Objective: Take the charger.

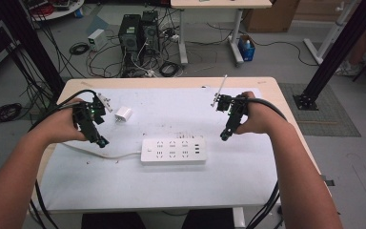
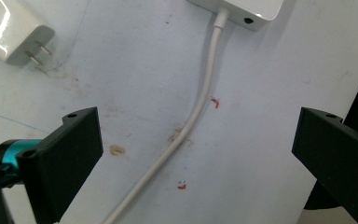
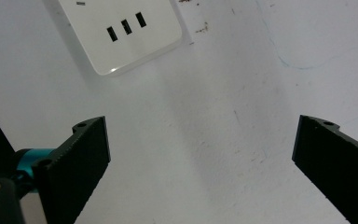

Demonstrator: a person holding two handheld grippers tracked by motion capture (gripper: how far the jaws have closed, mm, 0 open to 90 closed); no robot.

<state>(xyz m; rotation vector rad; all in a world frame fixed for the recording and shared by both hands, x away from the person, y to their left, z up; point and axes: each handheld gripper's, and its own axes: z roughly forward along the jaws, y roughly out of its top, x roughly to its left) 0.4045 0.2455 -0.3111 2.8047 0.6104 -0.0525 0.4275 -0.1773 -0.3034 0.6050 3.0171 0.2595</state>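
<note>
Flanking the power strip (image 1: 173, 151) and charger (image 1: 123, 114), both grippers' jaws gape wide, empty.

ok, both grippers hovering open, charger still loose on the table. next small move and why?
Probably bring the left gripper up and over to the white charger and straddle it. Its jaws stand wide open with nothing between them but the strip's cable, and the charger lies free, prongs bare, just beyond. The right gripper, also open, hangs by the USB end of the power strip, well placed to steady it.
</note>
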